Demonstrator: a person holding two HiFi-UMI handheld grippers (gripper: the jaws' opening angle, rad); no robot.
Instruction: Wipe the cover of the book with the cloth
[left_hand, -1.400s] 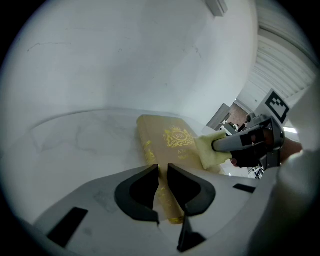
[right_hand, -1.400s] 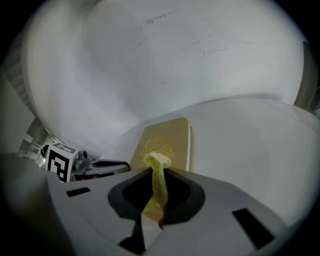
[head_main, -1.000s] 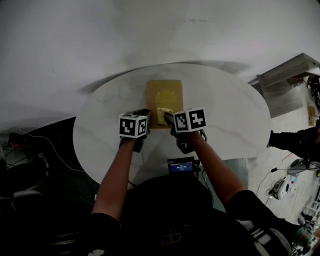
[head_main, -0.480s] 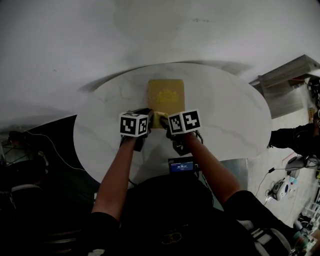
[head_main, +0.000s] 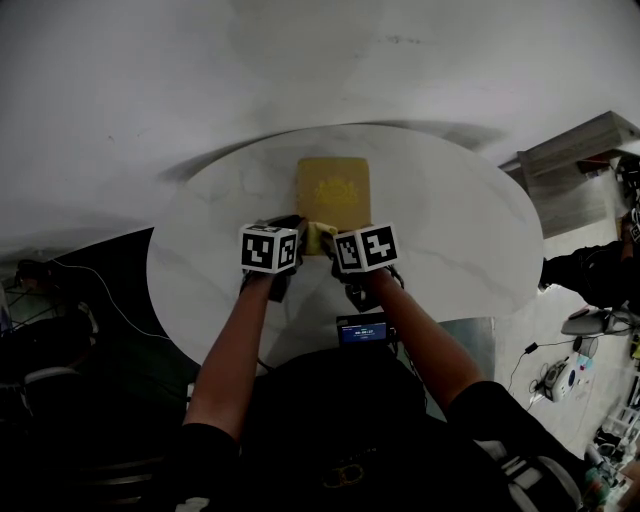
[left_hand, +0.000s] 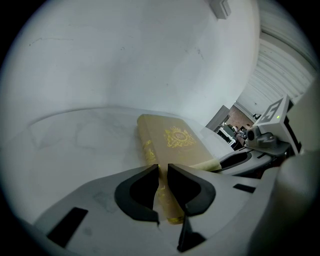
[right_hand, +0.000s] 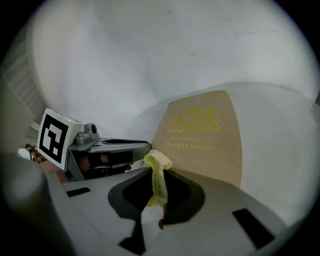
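Observation:
A tan book (head_main: 333, 190) with a gold crest lies flat in the middle of the round white table (head_main: 450, 230). In the left gripper view my left gripper (left_hand: 162, 172) is shut on the near spine corner of the book (left_hand: 172, 142). My right gripper (right_hand: 157, 187) is shut on a yellow cloth (right_hand: 159, 175), which hangs bunched between its jaws at the near edge of the book (right_hand: 205, 140). In the head view the cloth (head_main: 320, 236) sits between the left gripper (head_main: 290, 226) and the right gripper (head_main: 336, 238), at the book's near edge.
A small device with a lit screen (head_main: 362, 331) sits at the table's near edge, below my hands. A pale shelf unit (head_main: 575, 150) stands off the table to the right, with a person's dark sleeve (head_main: 590, 280) beside it. Cables lie on the dark floor (head_main: 90, 300) at left.
My right gripper has slid left along the book's near edge with the cloth, closer to the left gripper. The left gripper has stayed where it was.

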